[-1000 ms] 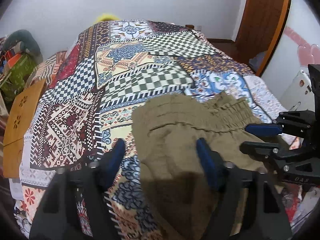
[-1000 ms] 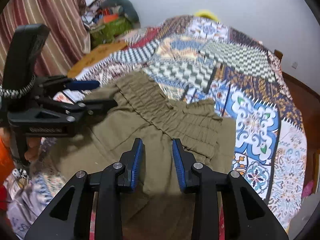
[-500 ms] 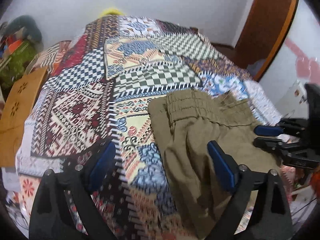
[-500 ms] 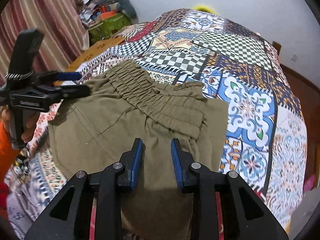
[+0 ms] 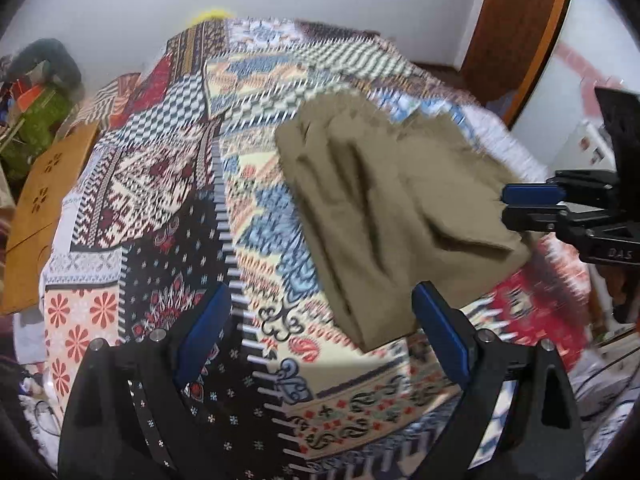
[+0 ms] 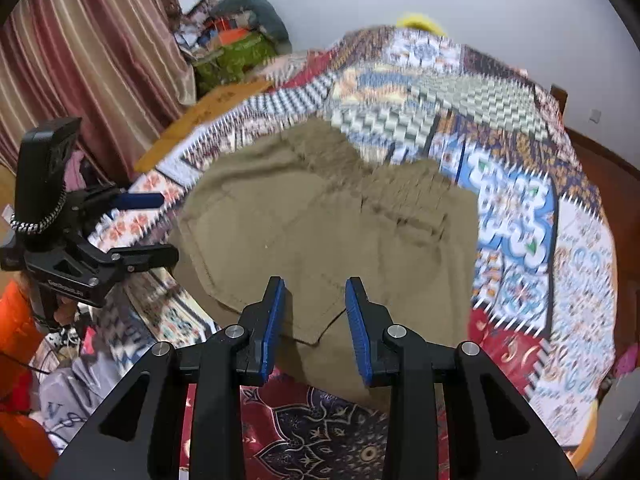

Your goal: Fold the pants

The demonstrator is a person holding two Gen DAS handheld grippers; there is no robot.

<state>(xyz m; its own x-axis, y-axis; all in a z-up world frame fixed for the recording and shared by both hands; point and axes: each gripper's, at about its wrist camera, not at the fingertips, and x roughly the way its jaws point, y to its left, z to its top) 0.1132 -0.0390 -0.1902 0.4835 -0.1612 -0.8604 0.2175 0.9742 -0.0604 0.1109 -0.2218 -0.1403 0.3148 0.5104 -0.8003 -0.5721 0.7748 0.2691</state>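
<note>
The olive pants (image 5: 384, 216) lie bunched on the bed, on a busy patchwork quilt (image 5: 168, 184), toward the near right part of it as seen from the left wrist camera. The cloth is creased into long folds, and its gathered elastic waistband (image 6: 344, 160) sits at the far end, pointing toward the white wall. Both views are smeared with motion blur, so finer seams are hard to read. The left gripper (image 5: 320, 332) hangs low over the near edge of the quilt with its blue-padded fingers (image 5: 200, 332) spread wide apart, gripping nothing; the near end of the pants lies between and just beyond them. The right gripper (image 6: 315, 320) is over the near part of the pants, its two fingers (image 6: 276, 316) parted with a clear gap and olive cloth showing through that gap; no cloth is pinched between the pads. From the left camera the right tool appears at the right edge, its tips just beside the side of the pants, though I cannot tell whether they touch. Off to the left of the bed stands a wooden board (image 5: 40, 200), with a heap of green and orange belongings (image 6: 236, 52) behind it and striped curtains (image 6: 80, 64) along that side.
</note>
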